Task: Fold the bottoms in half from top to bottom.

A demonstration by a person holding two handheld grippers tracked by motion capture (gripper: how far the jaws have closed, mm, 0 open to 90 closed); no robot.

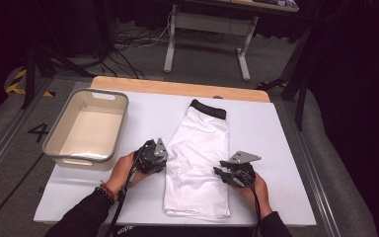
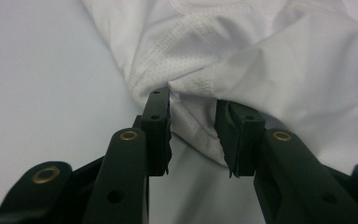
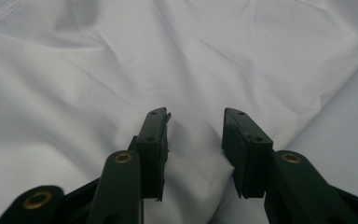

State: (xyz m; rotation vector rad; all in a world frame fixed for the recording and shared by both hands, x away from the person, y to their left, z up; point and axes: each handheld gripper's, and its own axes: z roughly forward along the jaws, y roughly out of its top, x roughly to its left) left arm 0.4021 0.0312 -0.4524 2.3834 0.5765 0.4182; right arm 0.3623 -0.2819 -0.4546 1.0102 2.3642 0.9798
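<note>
Here, with the white shorts lying folded lengthwise at mid-table, the left gripper and right gripper stood apart at opposite edges, cloth loose between their jaws, so the next fold probably required closing both.

You worked on white shorts with a black waistband; in the left gripper view the fabric showed a fine mesh texture with white stitched seams and no print. The table you worked at was white on top, with a light wood edge at its far side. The bin had a grey outside and a cream inside. Your left gripper and right gripper were black, each topped with a grey plate; the fingers were black with brass-coloured rivets. Your sleeves were black. The floor was grey, with yellow-and-black striped tape.
</note>
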